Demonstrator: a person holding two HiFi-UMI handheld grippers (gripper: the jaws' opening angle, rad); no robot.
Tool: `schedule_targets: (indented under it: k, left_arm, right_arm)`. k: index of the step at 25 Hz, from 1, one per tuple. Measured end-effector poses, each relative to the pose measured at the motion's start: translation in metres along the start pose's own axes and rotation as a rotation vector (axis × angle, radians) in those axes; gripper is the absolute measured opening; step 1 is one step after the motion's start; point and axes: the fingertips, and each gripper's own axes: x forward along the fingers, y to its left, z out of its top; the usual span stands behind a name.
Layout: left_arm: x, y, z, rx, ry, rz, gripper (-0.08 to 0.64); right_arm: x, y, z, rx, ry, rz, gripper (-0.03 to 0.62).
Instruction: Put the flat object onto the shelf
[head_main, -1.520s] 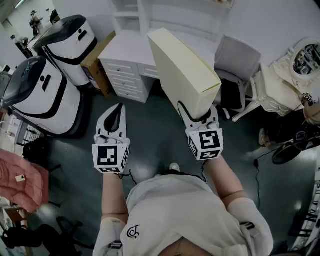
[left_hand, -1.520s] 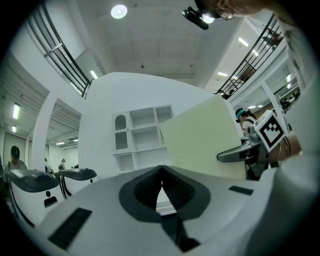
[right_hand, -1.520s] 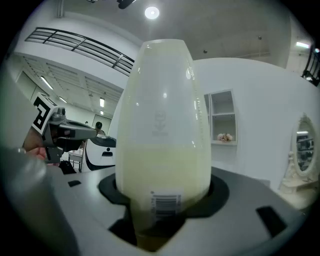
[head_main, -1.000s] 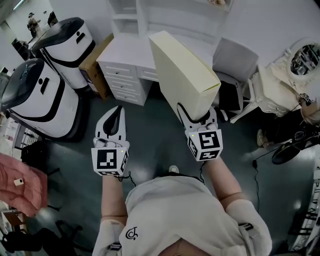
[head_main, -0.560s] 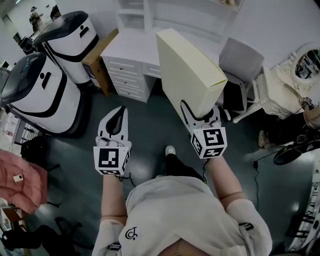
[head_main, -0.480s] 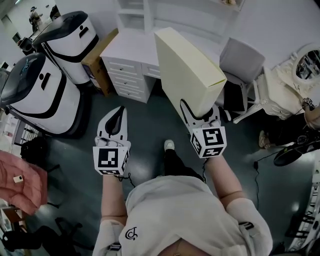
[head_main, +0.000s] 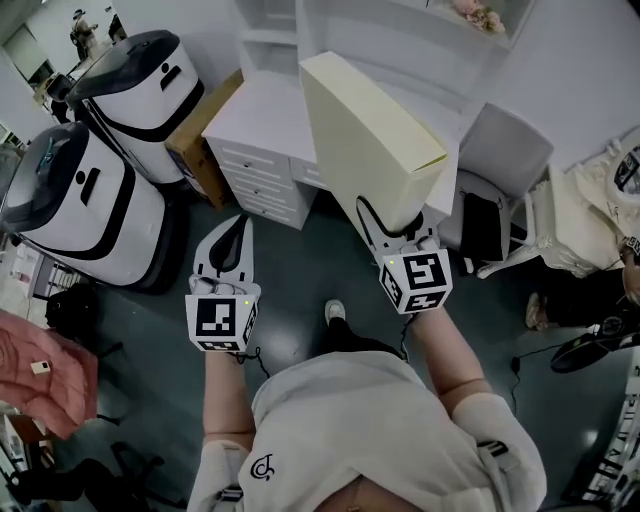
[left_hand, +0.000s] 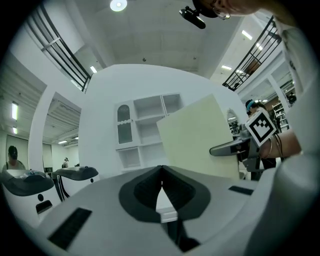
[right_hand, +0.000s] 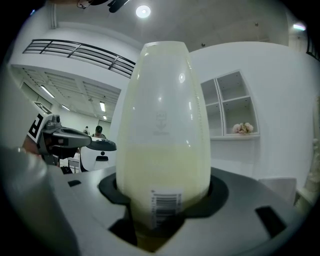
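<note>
My right gripper (head_main: 392, 222) is shut on the bottom end of a flat pale-yellow box (head_main: 368, 140), held up and tilted toward the white shelf unit (head_main: 400, 40). In the right gripper view the flat box (right_hand: 164, 130) fills the middle, clamped between the jaws, a barcode near its lower end. My left gripper (head_main: 232, 230) hangs at the left, shut with nothing in it; its closed jaws show in the left gripper view (left_hand: 161, 172), where the flat box (left_hand: 200, 137) stands to the right, in front of the shelf unit (left_hand: 145, 130).
A white desk with drawers (head_main: 262, 160) stands below the shelves. Two large white-and-black machines (head_main: 85, 200) are at the left beside a brown carton (head_main: 200, 130). A grey chair (head_main: 495, 185) is at the right. A small flower piece (right_hand: 242, 128) sits on a shelf.
The view has moved closer to the desk and shelves; the box now reaches up over the desk edge. Both grippers keep their grip and spacing.
</note>
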Motion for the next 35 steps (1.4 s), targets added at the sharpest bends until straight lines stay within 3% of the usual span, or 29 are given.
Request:
schedule_targets:
  k: [10, 21, 27, 35]
  left_arm:
    - [0.154, 0.023, 0.001, 0.022, 0.012, 0.004, 0.011]
    - [0.25, 0.045, -0.001, 0.04, 0.004, -0.015, 0.011]
    - [0.307, 0.068, 0.001, 0.056, -0.027, -0.093, 0.011]
    - [0.39, 0.128, 0.016, 0.072, -0.104, -0.234, 0.011]
  right_arm:
    - [0.125, -0.099, 0.005, 0.016, -0.03, 0.023, 0.267]
    - [0.195, -0.158, -0.004, 0.022, -0.033, -0.017, 0.267]
    - [0.234, -0.175, 0.001, 0.024, -0.045, -0.079, 0.267]
    - [0.301, -0.192, 0.033, -0.049, -0.057, -0.247, 0.27]
